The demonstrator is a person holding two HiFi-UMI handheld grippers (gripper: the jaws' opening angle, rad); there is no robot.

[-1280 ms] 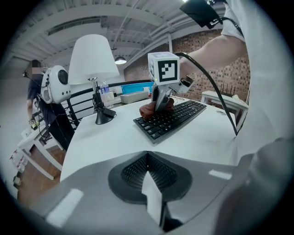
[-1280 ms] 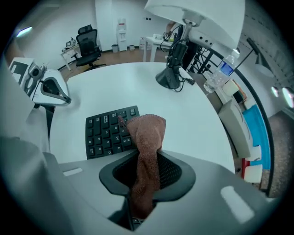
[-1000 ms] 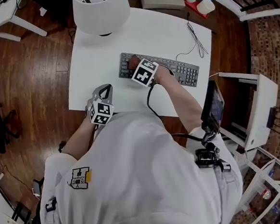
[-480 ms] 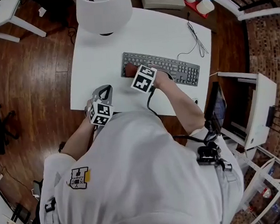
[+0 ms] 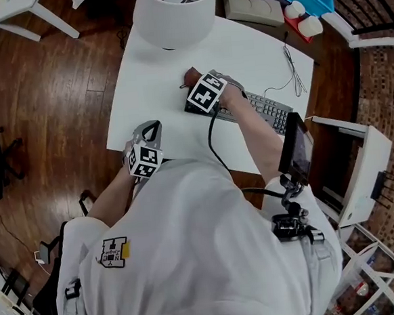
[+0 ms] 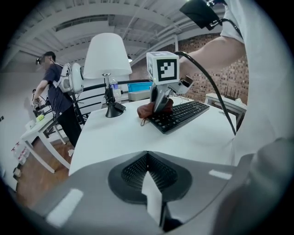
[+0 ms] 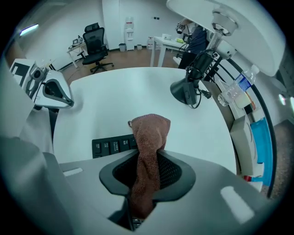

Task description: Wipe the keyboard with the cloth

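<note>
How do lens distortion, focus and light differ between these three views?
Left gripper view: strong fisheye with black corners; the ceiling beams bow, yet the dark grey keyboard is sharp. Right gripper view: the same fisheye bends the white table edge; the brown terry cloth is crisp. Head view: little bending, even light, soft shadows only.

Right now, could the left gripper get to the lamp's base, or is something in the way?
Probably yes. Only bare table lies between the left gripper and the lamp base; the right gripper, holding the cloth at the keyboard, stands off to one side.
</note>
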